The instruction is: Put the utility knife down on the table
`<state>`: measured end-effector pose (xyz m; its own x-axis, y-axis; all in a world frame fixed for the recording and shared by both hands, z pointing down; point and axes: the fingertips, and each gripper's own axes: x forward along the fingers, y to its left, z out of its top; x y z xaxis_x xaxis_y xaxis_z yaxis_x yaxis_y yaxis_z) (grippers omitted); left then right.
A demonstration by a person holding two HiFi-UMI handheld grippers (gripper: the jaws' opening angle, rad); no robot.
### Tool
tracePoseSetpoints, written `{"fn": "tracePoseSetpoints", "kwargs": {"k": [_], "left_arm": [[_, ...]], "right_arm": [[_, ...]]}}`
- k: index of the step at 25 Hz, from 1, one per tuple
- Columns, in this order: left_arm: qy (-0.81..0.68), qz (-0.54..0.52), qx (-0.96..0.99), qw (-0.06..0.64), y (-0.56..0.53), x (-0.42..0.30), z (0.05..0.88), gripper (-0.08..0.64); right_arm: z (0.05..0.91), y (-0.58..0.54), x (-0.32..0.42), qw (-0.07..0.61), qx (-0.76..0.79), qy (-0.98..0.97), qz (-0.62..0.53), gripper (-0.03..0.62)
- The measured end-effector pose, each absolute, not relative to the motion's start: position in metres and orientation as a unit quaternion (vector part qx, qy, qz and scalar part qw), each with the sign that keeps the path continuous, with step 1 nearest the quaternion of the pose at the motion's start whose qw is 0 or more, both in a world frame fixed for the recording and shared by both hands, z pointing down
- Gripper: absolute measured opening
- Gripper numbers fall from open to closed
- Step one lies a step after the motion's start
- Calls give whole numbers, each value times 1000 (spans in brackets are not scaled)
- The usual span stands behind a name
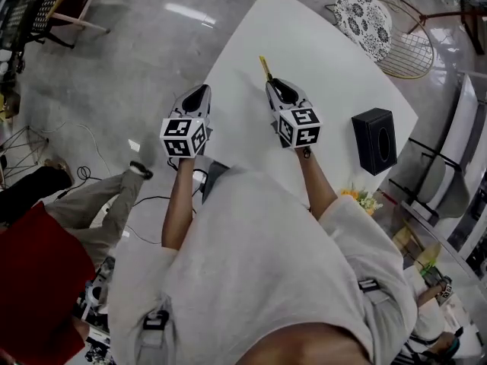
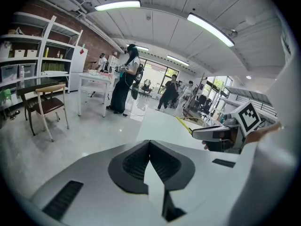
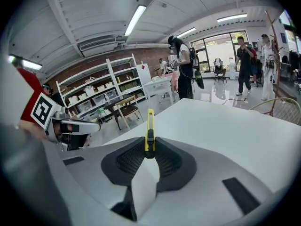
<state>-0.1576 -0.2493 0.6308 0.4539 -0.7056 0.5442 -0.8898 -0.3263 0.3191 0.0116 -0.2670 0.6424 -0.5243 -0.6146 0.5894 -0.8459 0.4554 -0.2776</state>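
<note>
We've got the right gripper (image 3: 149, 150) pinching the utility knife (image 3: 149, 132): yellow body w/ a black slider, clamped at its rear end btw the two ribbed pads, the rest poking straight out ahead of the jaws. In the head view the knife hangs over the table (image 1: 319, 52), just inside its near-left edge. It looks clear of the top as far as we can judge, no contact showing.

Our left gripper (image 2: 149, 144) sits at that same near-left edge, jaws pressed together w/ nothing btw them. It's a bystander here. A black box (image 1: 374, 139) stands on the table's right side, well apart from the knife, so the landing zone is uncluttered.

Step in hand, we reckon, is the carry-down, i.e. knife gripped but not yet laid. Prob. about halfway, nothing released.

Next move calls for lowering the right gripper till the knife's long side meets the tabletop. We'd flatten the tilt so the front tip doesn't dig in first, then spread the jaws and back off along the knife's line w/o dragging it. Plenty of bare table ahead, but mind that left rim, it's close.
</note>
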Motion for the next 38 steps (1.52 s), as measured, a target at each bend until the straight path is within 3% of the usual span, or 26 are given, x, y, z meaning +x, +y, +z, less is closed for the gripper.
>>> {"fn": "tracePoseSetpoints", "kwargs": {"k": [18,38], "left_arm": [[-495,156,798,307,-248,-157,634,20],[-497,152,796,311,-240,-150,635,20]], "right_arm": [[657,-334,-7,232,452,-820,265,83],[710,-359,-1,355,446,-773,279,83]]}}
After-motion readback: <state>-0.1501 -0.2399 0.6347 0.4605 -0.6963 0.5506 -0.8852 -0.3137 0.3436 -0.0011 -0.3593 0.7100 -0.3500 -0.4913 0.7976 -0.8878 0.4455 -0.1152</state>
